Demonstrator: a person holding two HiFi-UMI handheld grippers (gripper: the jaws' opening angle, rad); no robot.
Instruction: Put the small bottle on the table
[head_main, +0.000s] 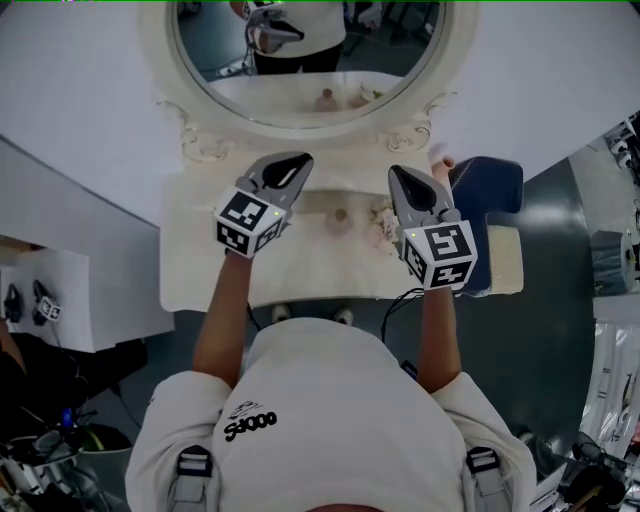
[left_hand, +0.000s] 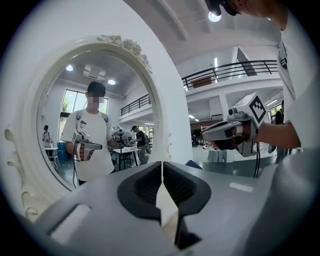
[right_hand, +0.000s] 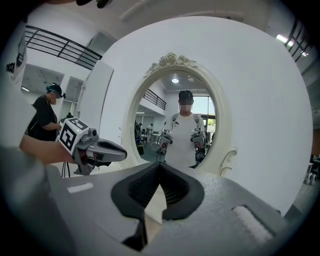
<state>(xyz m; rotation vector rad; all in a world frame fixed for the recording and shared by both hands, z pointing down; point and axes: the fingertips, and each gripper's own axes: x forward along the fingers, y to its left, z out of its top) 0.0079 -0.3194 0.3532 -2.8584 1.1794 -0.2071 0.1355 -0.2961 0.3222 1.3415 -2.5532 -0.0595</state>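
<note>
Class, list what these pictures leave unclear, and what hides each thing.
Head view: the small pale pink bottle on the cream dressing table is too small to show its cap or label.
Head view: the shut right gripper covers part of the pale clutter beside the bottle.
Gripper views: the left gripper's and right gripper's grey bodies hide the tabletop.

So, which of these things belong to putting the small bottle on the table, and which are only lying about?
Job:
small bottle, already on the table
left gripper and right gripper, both shut, empty

Lying about:
oval mirror
blue seat
pale flowery thing beside the bottle
</note>
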